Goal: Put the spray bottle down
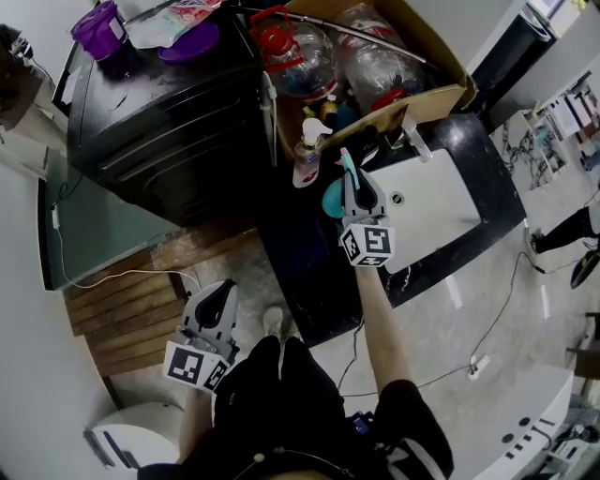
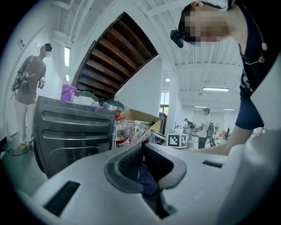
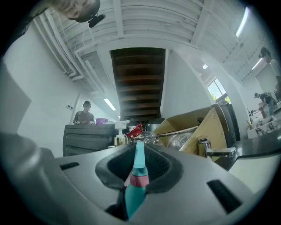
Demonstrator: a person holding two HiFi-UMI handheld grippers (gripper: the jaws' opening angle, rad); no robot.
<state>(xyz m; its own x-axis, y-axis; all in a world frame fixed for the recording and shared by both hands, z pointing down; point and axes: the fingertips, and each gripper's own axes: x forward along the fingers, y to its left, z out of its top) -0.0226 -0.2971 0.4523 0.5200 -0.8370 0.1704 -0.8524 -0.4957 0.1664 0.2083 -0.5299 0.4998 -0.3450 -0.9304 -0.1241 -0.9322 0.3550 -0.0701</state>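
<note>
Head view, with both tongs views. My right tongs (image 1: 354,183) reach to the far side over the dark table (image 1: 487,155), just left of the white sink (image 1: 427,211). They are partly closed on the spray bottle (image 1: 333,199), which stands gripped between the two pads. In the right tongs view the teal bottle (image 3: 135,186), with a pink band round its neck, rises from the bottom of the frame. Its thin nozzle ends near the pad tips. Whether the bottle's base touches the table cannot be told.

A white pump bottle (image 1: 309,150) stands just left of the held bottle. Behind it is an open cardboard box (image 1: 427,61) with clear jars (image 1: 295,56) that have red lids. A tap (image 1: 412,136) stands at the sink's far edge. Left of the box is a black cabinet (image 1: 159,112), with a purple cup (image 1: 101,28) on top.

My left tongs (image 1: 223,292) hang low, near me, well apart from the table. In the left tongs view the left tongs (image 2: 142,151) have their pads together at the tips and grip nothing.
</note>
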